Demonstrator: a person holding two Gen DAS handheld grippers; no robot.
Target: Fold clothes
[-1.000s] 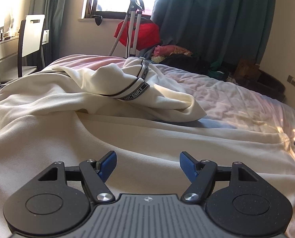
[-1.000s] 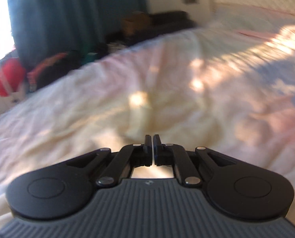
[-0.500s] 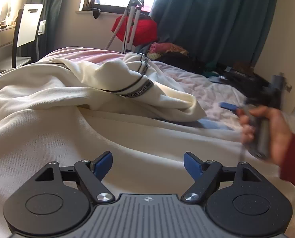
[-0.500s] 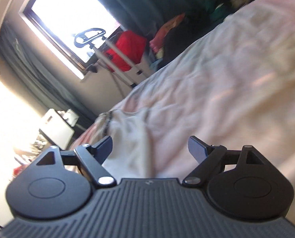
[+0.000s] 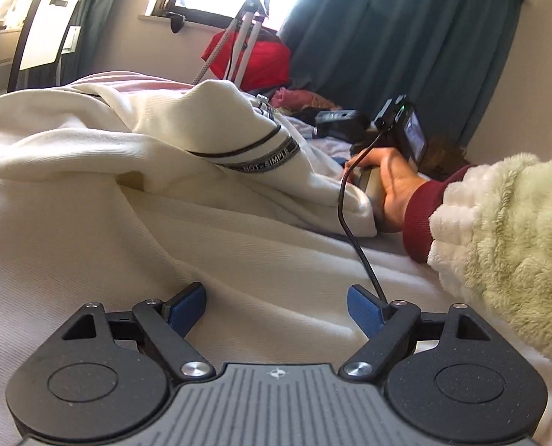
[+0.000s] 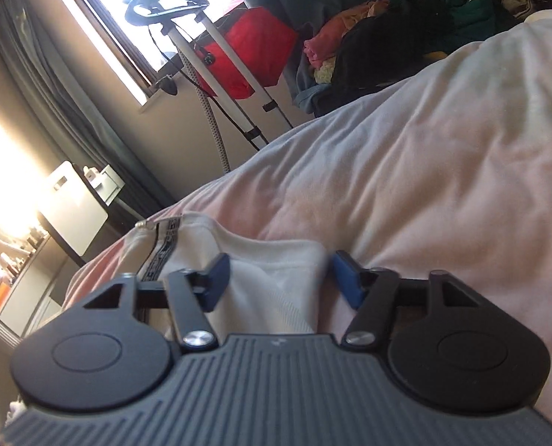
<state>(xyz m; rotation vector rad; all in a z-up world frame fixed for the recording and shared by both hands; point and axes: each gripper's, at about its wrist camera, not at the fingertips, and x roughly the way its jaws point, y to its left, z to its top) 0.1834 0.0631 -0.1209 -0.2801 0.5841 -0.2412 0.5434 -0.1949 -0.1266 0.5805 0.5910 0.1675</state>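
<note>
The left hand-held gripper (image 5: 276, 306) hovers released over the cream garment (image 5: 108, 193) on the bed (image 6: 443, 156), and the right hand-held gripper (image 6: 277, 277) is released around a fold.

Left gripper (image 5: 276, 306) jaws wide apart, low over cream garment (image 5: 145, 193) on bed. Right hand (image 5: 391, 186) grips device beside garment's banded fold.

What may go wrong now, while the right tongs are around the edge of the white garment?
The right tongs are open around a bunched corner of the white garment; closing here may grab several layers, or the pink bedcover beside it. The black cable trails over the cloth near the open left tongs and might snag.
</note>
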